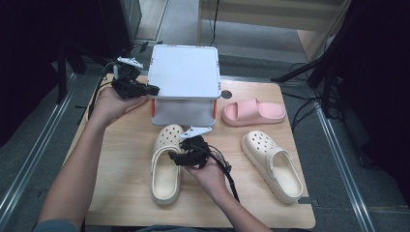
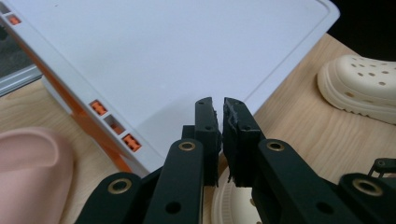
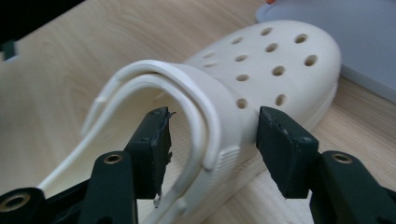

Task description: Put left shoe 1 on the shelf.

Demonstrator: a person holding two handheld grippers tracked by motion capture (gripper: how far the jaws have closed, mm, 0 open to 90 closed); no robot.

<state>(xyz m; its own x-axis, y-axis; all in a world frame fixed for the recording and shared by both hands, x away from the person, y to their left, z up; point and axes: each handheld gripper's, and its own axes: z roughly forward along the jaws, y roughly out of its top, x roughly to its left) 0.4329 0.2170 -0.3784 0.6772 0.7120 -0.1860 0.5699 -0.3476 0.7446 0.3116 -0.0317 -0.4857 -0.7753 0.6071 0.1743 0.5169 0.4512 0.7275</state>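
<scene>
Right gripper point(image 1: 175, 155) at the near cream clog point(image 1: 166, 164), just in front of the white box point(image 1: 183, 72).

Jaws spread wide astride the clog's side wall and strap, one pad inside the opening, the other outside, neither pressing. Clog flat on the wooden table point(image 1: 121, 159), toe toward the box. Left gripper point(image 1: 147, 90) raised at the box's left edge, jaws nearly together, nothing between. Second cream clog point(image 1: 273, 164) and pink slide point(image 1: 254, 112) off to the box's right.
</scene>
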